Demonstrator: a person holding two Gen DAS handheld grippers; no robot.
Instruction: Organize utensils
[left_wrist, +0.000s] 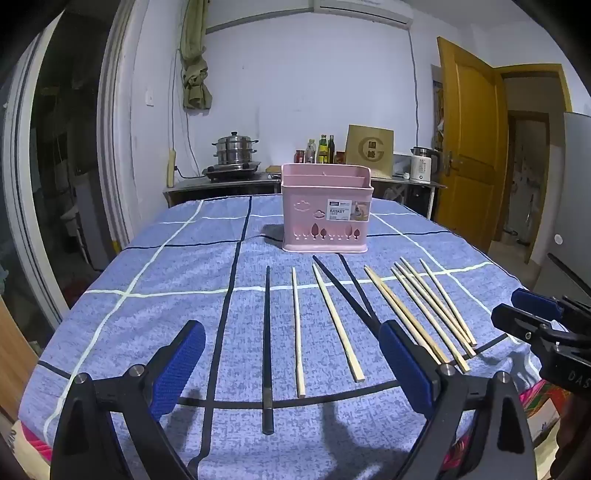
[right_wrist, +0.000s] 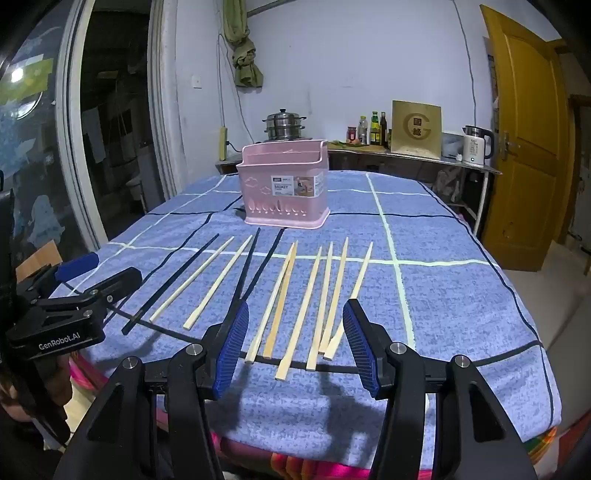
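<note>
A pink utensil basket (left_wrist: 325, 210) stands on the blue checked tablecloth, also in the right wrist view (right_wrist: 283, 188). Several chopsticks lie in a row before it: black ones (left_wrist: 266, 343) (right_wrist: 171, 279) and pale wooden ones (left_wrist: 338, 323) (right_wrist: 319, 299). My left gripper (left_wrist: 291, 354) is open and empty, hovering over the near ends of a black and a wooden chopstick. My right gripper (right_wrist: 295, 325) is open and empty, its fingers either side of the near ends of several wooden chopsticks. Each gripper shows at the edge of the other's view.
The tablecloth (left_wrist: 147, 280) covers a table whose near edge lies just below the grippers. Behind stands a counter with a steel steamer pot (left_wrist: 233, 149), bottles (left_wrist: 325, 149), a brown box (left_wrist: 369, 151) and a kettle (left_wrist: 422, 168). A yellow door (left_wrist: 469, 147) is at right.
</note>
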